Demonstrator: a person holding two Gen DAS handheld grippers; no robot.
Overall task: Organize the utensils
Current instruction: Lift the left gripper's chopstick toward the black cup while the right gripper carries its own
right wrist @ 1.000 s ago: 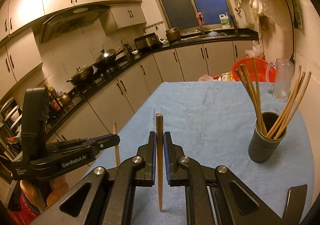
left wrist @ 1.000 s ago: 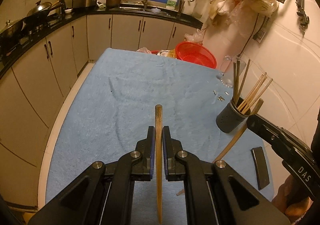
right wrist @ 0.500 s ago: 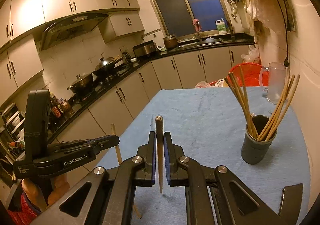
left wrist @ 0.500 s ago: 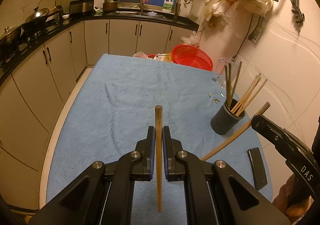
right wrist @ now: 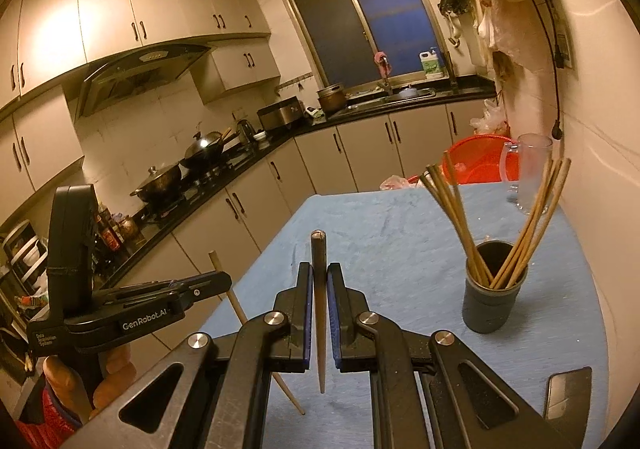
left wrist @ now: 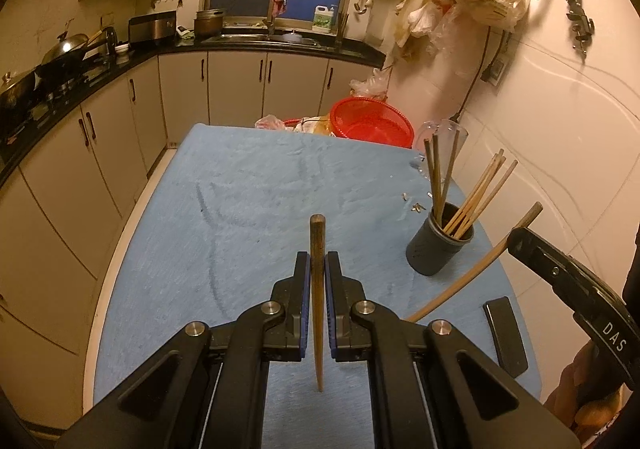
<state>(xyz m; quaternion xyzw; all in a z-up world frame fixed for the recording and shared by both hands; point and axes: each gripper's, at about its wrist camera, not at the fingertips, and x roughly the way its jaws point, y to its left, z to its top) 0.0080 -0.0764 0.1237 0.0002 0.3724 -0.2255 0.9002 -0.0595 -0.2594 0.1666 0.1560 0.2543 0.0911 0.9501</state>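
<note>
Left hand-held gripper (left wrist: 317,281) and right hand-held gripper (right wrist: 319,285) each clamp 1 chopstick (left wrist: 317,289), apparently above the blue cloth (left wrist: 248,209).

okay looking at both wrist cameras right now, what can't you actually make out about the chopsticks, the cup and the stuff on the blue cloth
- Left wrist view: the small bits beside the dark cup are too small to identify.
- Both views: the chopstick ends inside the cup are hidden by its wall.
- Right wrist view: the dark flat object is cut off by the picture's edge.
- Left wrist view: the right claw's fingertips sit behind its own body, so their grip on the chopstick is unseen there.
</note>
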